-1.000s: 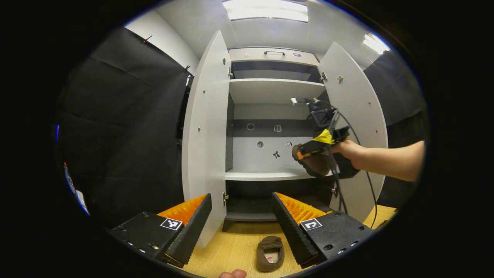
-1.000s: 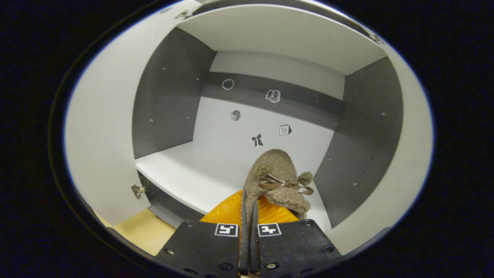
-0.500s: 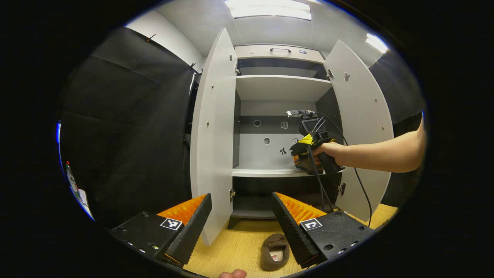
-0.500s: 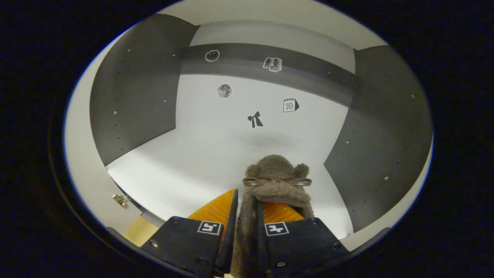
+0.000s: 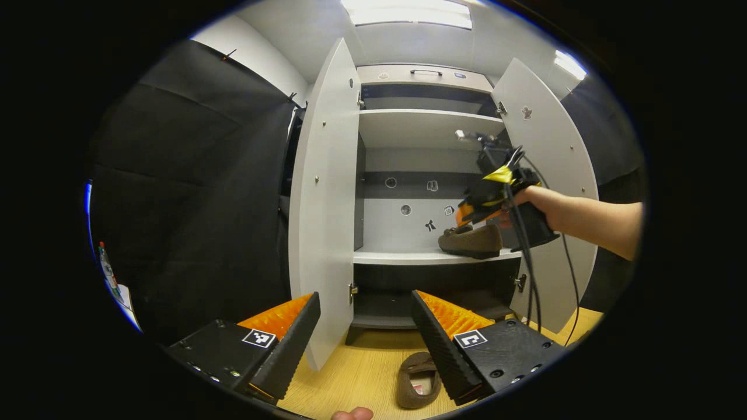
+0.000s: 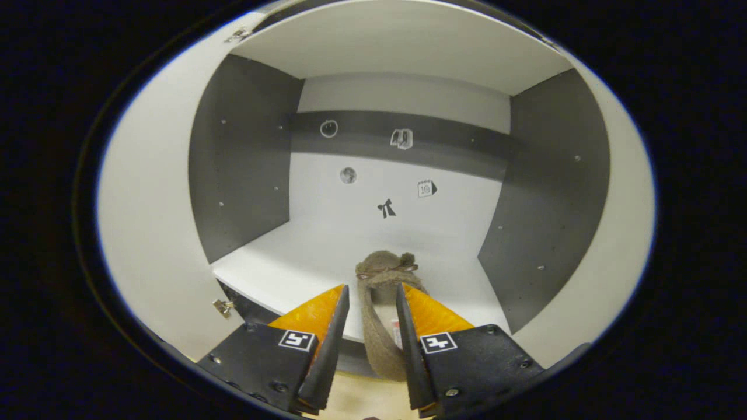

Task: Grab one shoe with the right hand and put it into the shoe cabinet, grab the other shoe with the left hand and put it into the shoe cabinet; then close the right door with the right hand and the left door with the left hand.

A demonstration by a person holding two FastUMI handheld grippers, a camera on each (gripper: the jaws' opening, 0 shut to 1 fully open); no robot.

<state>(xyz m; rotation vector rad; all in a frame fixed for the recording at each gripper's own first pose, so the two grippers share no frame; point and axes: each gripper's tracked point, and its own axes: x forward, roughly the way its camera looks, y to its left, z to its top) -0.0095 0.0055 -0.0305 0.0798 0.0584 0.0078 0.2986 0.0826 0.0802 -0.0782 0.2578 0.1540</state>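
On the middle shelf (image 6: 303, 256) of the shoe cabinet (image 5: 327, 192), one shoe (image 6: 382, 291) lies between the released right gripper (image 6: 369, 326) fingers; below the shelf (on the floor) the other shoe (image 5: 415, 380) lies beside the spread left gripper (image 5: 365, 338)

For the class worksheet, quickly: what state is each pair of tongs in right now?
Left tongs: open, holding nothing, above the shoe on the floor.
Right tongs: open, straddling the shoe on the shelf, not gripping it.

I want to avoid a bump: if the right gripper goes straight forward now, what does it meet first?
Probably the fuzzy brown slipper on the white shelf, lying between the right gripper's open fingers; depth is unclear.
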